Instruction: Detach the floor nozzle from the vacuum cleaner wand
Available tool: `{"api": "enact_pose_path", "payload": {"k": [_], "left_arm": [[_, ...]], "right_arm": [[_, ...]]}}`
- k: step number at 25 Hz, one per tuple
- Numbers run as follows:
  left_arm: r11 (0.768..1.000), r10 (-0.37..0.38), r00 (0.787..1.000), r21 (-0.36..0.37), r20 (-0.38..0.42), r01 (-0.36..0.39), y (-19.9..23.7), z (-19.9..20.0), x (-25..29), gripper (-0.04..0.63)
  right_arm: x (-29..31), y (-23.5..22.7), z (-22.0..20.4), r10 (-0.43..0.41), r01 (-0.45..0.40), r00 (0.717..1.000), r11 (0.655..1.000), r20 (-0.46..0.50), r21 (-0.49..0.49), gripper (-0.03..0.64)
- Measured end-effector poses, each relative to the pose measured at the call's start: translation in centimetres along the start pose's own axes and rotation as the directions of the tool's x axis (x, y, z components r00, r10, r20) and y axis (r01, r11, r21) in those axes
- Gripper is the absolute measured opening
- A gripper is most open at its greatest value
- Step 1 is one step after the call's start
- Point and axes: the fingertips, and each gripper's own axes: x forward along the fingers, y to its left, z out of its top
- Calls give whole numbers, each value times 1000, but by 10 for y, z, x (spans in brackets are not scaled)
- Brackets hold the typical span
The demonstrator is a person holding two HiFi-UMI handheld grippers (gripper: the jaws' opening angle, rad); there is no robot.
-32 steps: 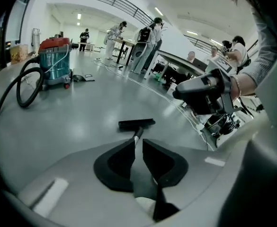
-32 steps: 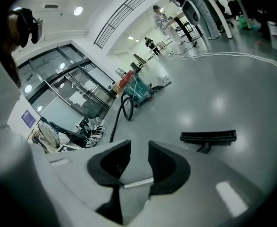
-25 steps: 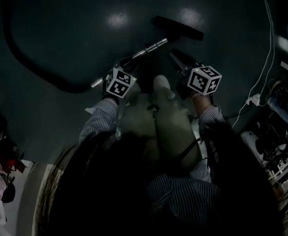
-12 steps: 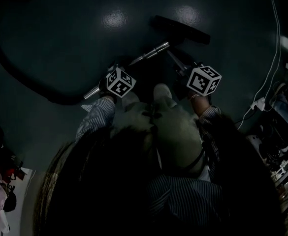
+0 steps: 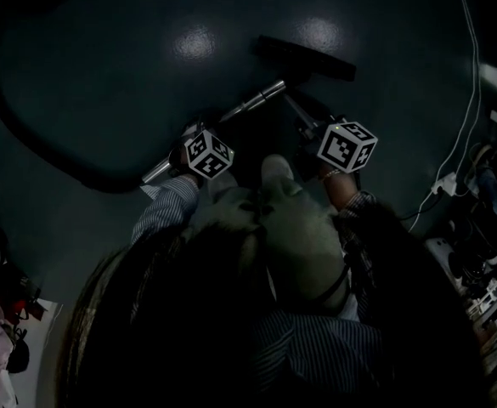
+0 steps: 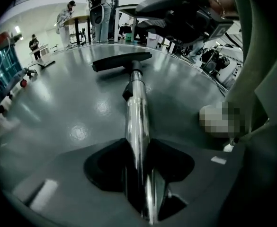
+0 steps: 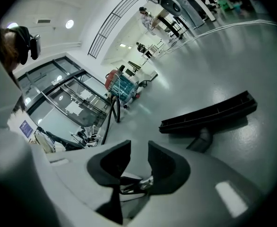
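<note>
The chrome wand (image 5: 252, 100) lies on the dark floor, joined at its far end to the black floor nozzle (image 5: 307, 58). My left gripper (image 5: 195, 136) points steeply down over the wand's near part. In the left gripper view the wand (image 6: 137, 112) runs between the jaws of my left gripper (image 6: 138, 148) towards the nozzle (image 6: 121, 60). The jaws are closing and the pads lie against its sides. My right gripper (image 5: 299, 104) hovers right of the wand, near the nozzle's neck. In the right gripper view, my right gripper (image 7: 139, 155) stands open and empty, with the nozzle (image 7: 209, 112) ahead.
A black hose (image 5: 27, 134) curves across the floor at the left. A white cable (image 5: 467, 83) runs down the right side to a plug block (image 5: 439, 181). My shoe (image 5: 278, 164) rests between the grippers. People and tables (image 6: 86, 18) stand far off.
Both grippers have sunk towards the floor. The left one has come down over the wand and rolled a little; the right one has dropped closer to the nozzle's neck.
</note>
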Motion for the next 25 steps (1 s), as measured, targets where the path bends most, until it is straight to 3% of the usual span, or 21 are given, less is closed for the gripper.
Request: {"api": "enact_pose_path", "payload": {"k": [6,14,19,25], "left_arm": [[998,-11,1000,-55,-1,11,7,4,-7,178],[988,7,996,-156,93,7,42,33,-59,178],[984,27,989,-179,148,0,45,70,-135,178],[984,24,972,-175,235,18,36,144,-254,178]], "right_arm": [[-8,1,13,4,-4,999,1000,41,-8,100],[-17,20,28,9,-9,998,1000,62,-11,100],[-50,73,67,20,-18,996,999,83,-28,100],[-104,185,144,99,-89,986,993,133,-77,101]]}}
